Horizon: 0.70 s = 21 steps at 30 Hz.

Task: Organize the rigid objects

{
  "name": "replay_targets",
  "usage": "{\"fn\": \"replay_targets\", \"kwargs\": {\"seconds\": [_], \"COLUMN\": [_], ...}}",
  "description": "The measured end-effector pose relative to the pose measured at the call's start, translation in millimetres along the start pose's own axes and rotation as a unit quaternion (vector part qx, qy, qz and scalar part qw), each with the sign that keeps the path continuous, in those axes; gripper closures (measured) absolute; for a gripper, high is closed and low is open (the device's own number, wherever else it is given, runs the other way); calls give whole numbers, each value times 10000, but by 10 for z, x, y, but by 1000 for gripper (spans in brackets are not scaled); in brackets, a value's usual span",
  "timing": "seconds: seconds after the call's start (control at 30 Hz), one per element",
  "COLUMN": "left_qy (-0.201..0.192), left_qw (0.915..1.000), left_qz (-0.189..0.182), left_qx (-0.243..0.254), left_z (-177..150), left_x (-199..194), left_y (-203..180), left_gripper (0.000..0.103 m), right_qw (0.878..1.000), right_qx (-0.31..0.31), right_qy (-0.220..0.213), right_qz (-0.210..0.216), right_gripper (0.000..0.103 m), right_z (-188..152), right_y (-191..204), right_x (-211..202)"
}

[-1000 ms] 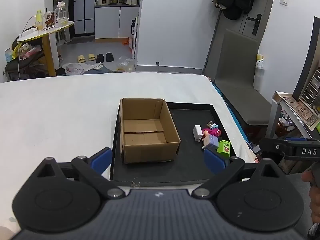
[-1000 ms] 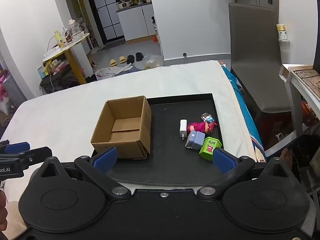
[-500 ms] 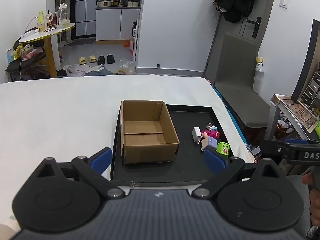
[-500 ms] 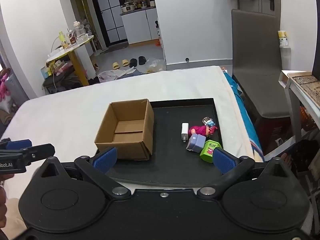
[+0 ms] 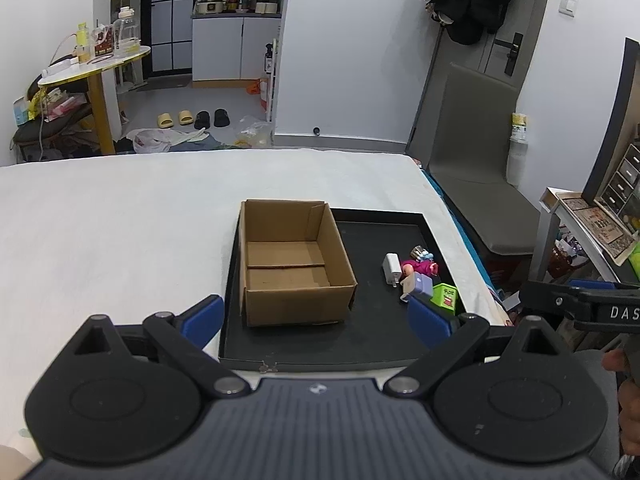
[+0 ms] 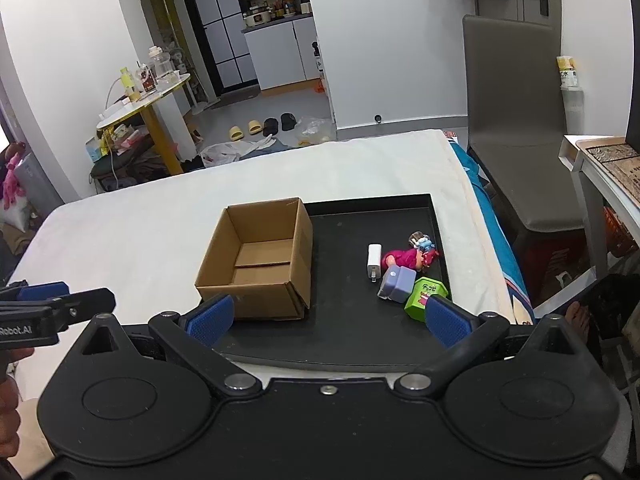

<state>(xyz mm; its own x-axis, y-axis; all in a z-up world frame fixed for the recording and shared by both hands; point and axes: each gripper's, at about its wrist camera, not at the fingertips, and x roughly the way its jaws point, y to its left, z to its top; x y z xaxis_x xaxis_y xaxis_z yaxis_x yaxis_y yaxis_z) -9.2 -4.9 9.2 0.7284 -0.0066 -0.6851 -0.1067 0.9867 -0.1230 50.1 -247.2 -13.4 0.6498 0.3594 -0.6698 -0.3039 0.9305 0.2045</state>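
Toys (image 6: 408, 270) near tray (image 6: 360, 332) edge, tools spread

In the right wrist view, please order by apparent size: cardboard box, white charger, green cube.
1. cardboard box, clearly largest.
2. green cube.
3. white charger, smallest, though it lies slightly farther away, so this is unsure.

Brown box (image 6: 256, 264), black tray (image 6: 360, 320), white charger (image 6: 374, 261), green cube (image 6: 425, 296), blue fingers (image 6: 211, 318).
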Motion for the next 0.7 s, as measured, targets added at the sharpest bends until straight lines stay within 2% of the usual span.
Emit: {"fn": "replay_targets", "kwargs": {"seconds": [0.7], "left_qy": [-23], "left_qw": [10000], "left_qz": [-35], "left_qx": [3], "left_z": [18], "left_x": [-57], "left_y": [-25], "left_gripper": [5], "right_qw": [9999], "right_qx": [-62], "right_qy": [-17], "right_qz": [-109], "right_gripper": [0], "right_z": [-9], "right_y": [14], "right_x": [-1]}}
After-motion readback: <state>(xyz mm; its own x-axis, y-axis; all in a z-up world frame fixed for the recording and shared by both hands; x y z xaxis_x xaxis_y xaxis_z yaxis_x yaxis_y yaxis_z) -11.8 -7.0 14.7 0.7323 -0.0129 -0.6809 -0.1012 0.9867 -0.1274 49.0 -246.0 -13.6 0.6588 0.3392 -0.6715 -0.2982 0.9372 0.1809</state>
